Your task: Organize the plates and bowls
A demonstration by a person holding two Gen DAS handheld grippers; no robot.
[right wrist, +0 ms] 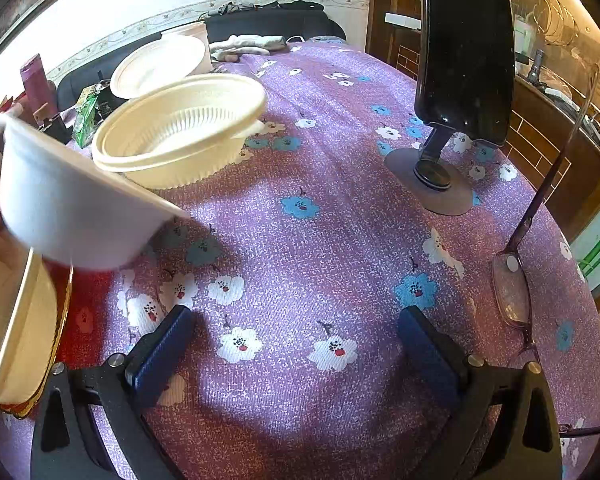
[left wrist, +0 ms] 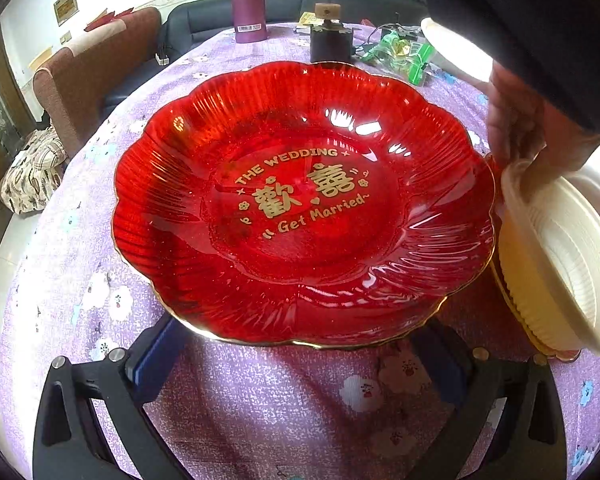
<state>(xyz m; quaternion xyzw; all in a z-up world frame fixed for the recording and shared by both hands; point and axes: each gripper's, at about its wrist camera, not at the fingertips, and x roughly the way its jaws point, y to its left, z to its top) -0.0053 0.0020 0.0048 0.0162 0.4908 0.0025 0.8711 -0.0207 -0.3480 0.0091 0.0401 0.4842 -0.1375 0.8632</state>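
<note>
A large red scalloped glass plate (left wrist: 300, 208) with gold lettering lies on the purple floral tablecloth (left wrist: 260, 408). My left gripper (left wrist: 296, 344) is open, its blue pads (left wrist: 152, 360) at the plate's near rim, one on each side. At the plate's right edge a person's hand (left wrist: 516, 128) holds a tilted cream plastic bowl (left wrist: 560, 264). In the right wrist view that hand lifts a blurred white bowl (right wrist: 72, 208) above a cream bowl (right wrist: 12, 328). A nested pair of cream bowls (right wrist: 180, 136) stands behind. My right gripper (right wrist: 296, 328) hangs open over bare cloth.
A purple flask (left wrist: 247, 0), a small dark jar (left wrist: 330, 40) and green packets (left wrist: 404, 56) stand at the table's far side. A white bowl (right wrist: 160, 64) sits at the back. A black stand (right wrist: 464, 60) and spectacles (right wrist: 512, 292) lie to the right.
</note>
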